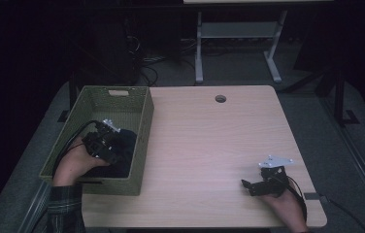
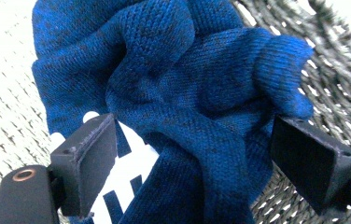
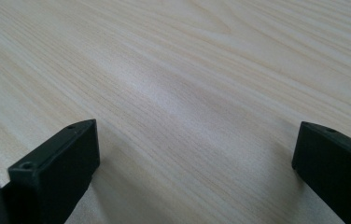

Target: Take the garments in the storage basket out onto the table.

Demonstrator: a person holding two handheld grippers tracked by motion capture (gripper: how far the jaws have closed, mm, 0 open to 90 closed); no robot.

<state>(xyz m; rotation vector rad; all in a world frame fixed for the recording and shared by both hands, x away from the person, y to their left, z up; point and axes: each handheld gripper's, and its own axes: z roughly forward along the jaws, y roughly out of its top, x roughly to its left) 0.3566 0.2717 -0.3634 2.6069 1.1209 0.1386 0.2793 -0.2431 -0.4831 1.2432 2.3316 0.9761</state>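
High view shows the left gripper [image 1: 104, 141] down inside the green woven basket [image 1: 143, 127], its jaws spread around a crumpled blue knitted garment [image 2: 178, 93] that lies on the basket floor. Nothing is pinched or lifted yet, so the grasp seems barely begun. The right gripper [image 1: 256, 187] rests spread and empty on the wooden table [image 1: 209, 141].

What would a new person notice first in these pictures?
First, the blue knitted cloth bunched between the open jaws of the left gripper, inside the green woven basket at the left of the wooden table. Next, the right gripper, open over bare wood near the front right corner.
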